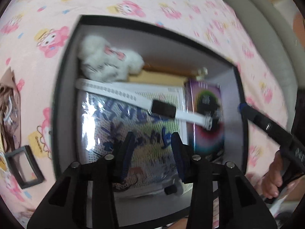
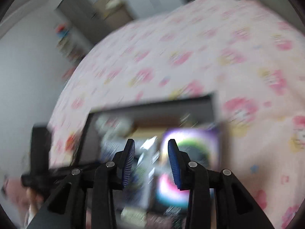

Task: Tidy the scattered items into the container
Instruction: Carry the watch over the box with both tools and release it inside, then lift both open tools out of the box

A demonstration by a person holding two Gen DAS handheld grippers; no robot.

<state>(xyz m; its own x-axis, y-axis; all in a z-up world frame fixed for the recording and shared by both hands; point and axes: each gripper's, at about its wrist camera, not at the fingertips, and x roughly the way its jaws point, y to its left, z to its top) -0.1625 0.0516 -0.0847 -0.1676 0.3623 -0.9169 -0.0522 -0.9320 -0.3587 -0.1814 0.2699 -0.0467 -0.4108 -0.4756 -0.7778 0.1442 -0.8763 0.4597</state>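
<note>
Fluffy plush toy [image 1: 106, 61], glossy packet [image 1: 122, 126]

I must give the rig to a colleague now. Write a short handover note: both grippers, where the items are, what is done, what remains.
Left gripper: open, empty, above the container.
Right gripper: open, empty, also facing the container; its view is blurred.
Done: white plush toy, white watch, purple box and plastic-wrapped package lie inside the container.
Left: small black frame and a printed card lie on the pink sheet beside the container.
</note>
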